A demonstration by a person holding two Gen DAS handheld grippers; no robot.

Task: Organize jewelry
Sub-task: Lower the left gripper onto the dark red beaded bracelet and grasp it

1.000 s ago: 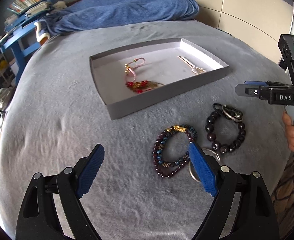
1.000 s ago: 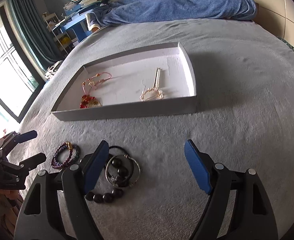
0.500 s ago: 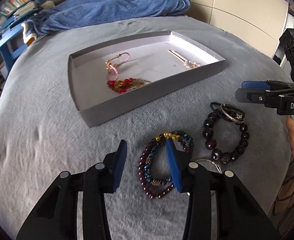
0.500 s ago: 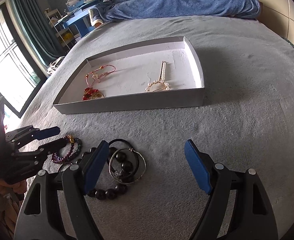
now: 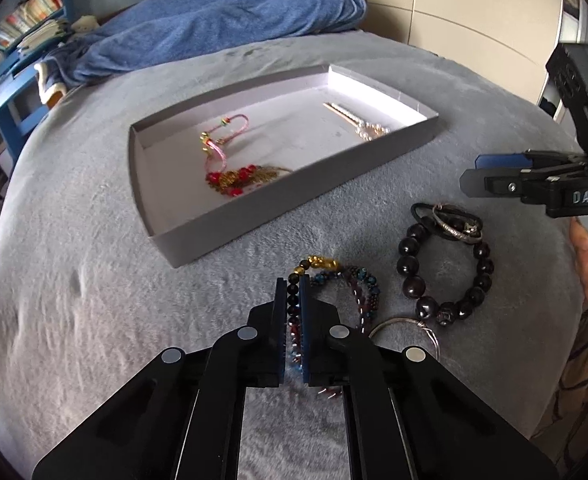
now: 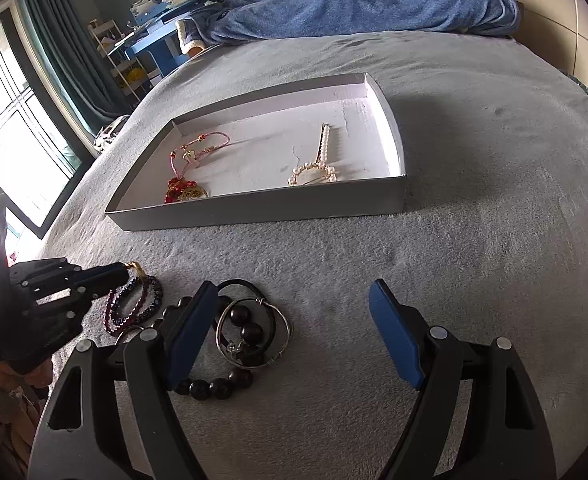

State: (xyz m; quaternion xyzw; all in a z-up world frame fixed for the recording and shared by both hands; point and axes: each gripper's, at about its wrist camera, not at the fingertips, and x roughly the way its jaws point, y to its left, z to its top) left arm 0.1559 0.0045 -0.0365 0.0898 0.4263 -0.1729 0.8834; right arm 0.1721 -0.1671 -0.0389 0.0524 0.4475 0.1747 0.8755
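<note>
Now left claw [image 5: 293,292] pinching small-bead purple-blue bracelet [image 5: 360,294] on fuzzy grey blanket [image 5: 94,320]; right claw [image 6: 294,328] spread.

Left claw [image 5: 293,286] clamped, pointing steeply down; right claw [image 6: 292,332] wide apart.

Grey tray [image 5: 294,184], pale lilac-white inside, on a grey plush blanket [image 5: 94,300]. In the tray: pink cord bracelet [image 5: 230,136] with red and gold beads; white pearl hairpin [image 6: 322,160]. Near side of the tray: maroon, blue and gold beaded bracelet [image 5: 358,284], glossy black bead bracelet [image 5: 446,272], silver bangle [image 6: 254,332]. Far side of the tray: blue quilt [image 5: 222,20]. Grippers black, blue pads [image 6: 394,332].
</note>
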